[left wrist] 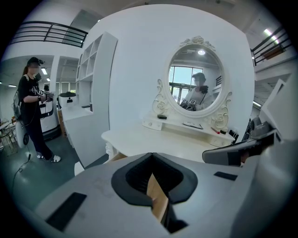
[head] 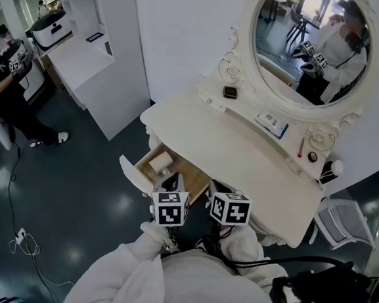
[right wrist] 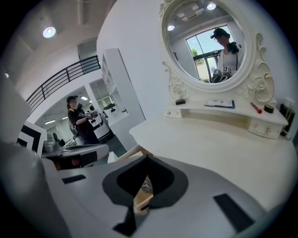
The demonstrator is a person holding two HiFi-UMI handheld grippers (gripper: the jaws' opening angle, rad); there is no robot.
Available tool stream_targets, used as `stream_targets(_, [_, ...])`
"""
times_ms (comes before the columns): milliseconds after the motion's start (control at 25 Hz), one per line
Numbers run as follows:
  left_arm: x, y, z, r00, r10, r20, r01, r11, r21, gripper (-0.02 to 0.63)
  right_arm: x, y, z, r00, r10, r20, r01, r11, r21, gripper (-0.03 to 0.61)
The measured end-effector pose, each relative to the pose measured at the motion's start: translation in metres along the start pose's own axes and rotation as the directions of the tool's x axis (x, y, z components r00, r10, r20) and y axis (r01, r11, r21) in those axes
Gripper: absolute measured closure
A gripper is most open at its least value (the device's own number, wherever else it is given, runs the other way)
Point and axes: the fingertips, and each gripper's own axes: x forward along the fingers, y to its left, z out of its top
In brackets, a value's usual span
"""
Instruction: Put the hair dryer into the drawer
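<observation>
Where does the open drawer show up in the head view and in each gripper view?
Head view: the drawer is left of centre, just below the middle, pulled out from the dressing table.
Left gripper view: the drawer's wooden edge is just left of centre, below the table's top.
Right gripper view: the drawer's wooden corner is left of centre, below the table's edge.
Shared landmark: the oval mirror above the table.

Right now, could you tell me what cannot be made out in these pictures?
Hair dryer: plainly shown in no view.
Drawer inside: head view, left tongs cover part; gripper views, tongs' bodies leave a sliver.
Shelf items: too small in every view.
</observation>
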Motion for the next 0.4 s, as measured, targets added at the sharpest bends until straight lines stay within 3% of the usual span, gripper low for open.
stream_targets(400, [0.0024, -0.0076, -0.0014, 1.000, -0.007, -0.009, 0.007, 1.000, 0.004, 0.607, -0.0016, -0.0073, 0.0004, 1.000, -0.017, -0.009, 0.017, 1.000, -0.023, 0.518])
